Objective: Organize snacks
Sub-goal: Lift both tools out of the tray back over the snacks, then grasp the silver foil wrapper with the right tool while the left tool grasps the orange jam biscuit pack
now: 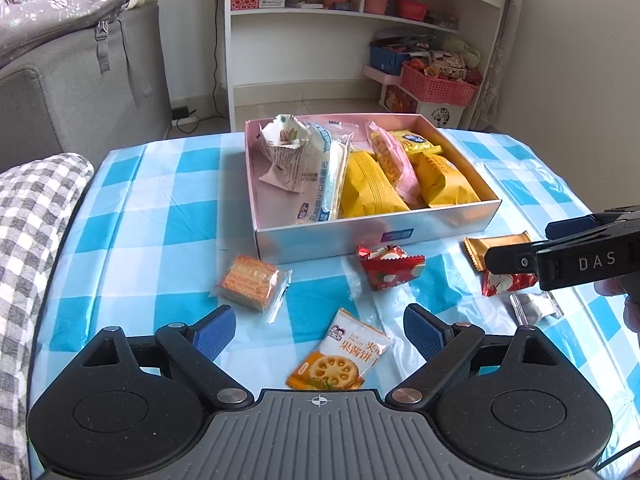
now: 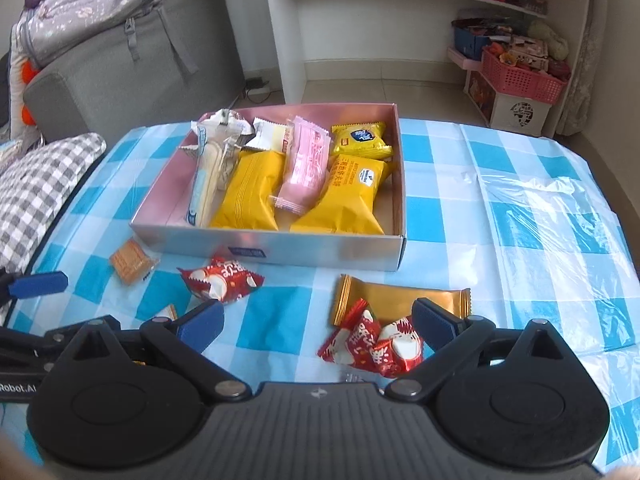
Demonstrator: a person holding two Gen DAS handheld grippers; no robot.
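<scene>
Left view only: a jam biscuit packet (image 1: 340, 356) lies on the tabletop (image 1: 160, 208) right between the fingers of the left hand-held gripper (image 1: 318, 330), untouched by either pad; a silver sachet (image 1: 534, 307) sits off to its right.
Right view only: a crumpled clear plastic sheet (image 2: 540, 204) lies on the checked cloth, well out to the right of the right hand-held gripper (image 2: 318, 326).
Seen in both: the pink snack box (image 1: 376, 236) stands ahead of both grippers, holding yellow packs, a pink pack and white wrappers; a wafer packet (image 1: 250, 288) lies ahead and left of the left gripper, near the box front.
Loose snacks by the right gripper: two red candy packets (image 2: 374, 344) lie between its fingers, towards the right pad, resting partly on a gold bar wrapper (image 2: 400, 298) just ahead; another red packet (image 2: 222, 282) lies ahead, towards the left.
Left gripper state: fingers wide apart, nothing clamped.
Right gripper state: fingers wide apart, nothing clamped; whether the right pad brushes the red packets I cannot tell.
Left gripper pose: angled down over the near edge of the tabletop, pointing towards the box.
Right gripper pose: angled down likewise, beside the left gripper and on its right; in the left view it reaches in from the right edge above the gold wrapper.
Surroundings: a grey sofa (image 1: 72, 88) and a white shelf unit (image 1: 360, 20) stand beyond the tabletop.
</scene>
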